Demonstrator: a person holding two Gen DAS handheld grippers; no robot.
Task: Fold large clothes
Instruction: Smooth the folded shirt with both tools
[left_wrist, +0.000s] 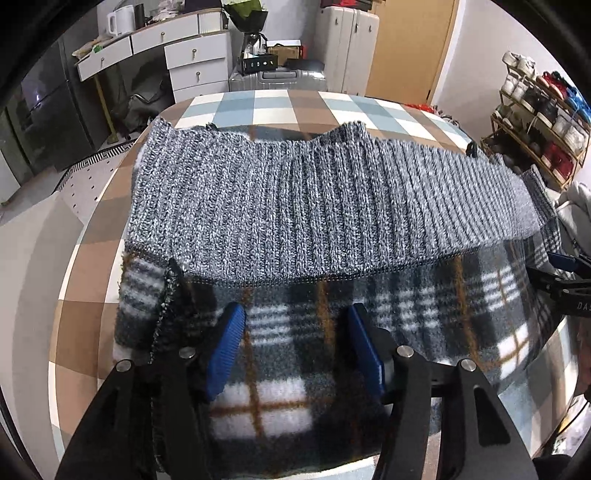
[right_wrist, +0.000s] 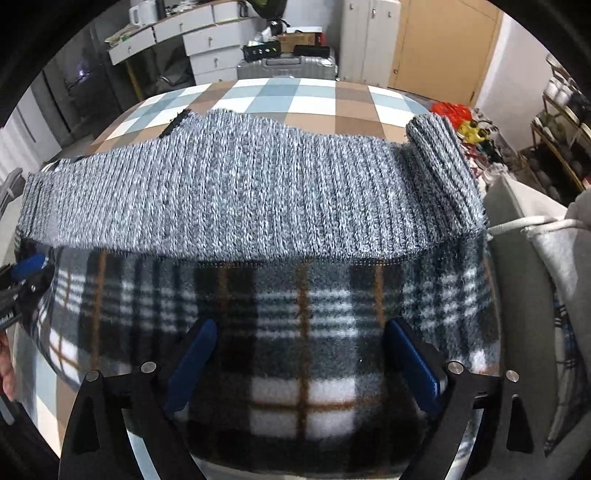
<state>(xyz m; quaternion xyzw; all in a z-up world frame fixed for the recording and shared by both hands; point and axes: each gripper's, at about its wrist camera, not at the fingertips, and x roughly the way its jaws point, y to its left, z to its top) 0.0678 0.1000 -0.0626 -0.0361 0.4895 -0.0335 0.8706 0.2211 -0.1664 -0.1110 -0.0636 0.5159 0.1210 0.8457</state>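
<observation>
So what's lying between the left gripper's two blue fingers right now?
Only the plaid fleece side of the garment lies between the left gripper's fingers, which stand apart and unclamped. The left wrist view shows it.

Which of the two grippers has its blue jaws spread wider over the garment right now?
The right gripper: its blue pads stand clearly farther apart over the plaid fleece garment than the left gripper, whose pads sit closer together.

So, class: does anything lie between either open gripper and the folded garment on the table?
Nothing visible does. The left gripper and right gripper both hang open directly over the garment's plaid fleece, with no other object between pads and cloth.
</observation>
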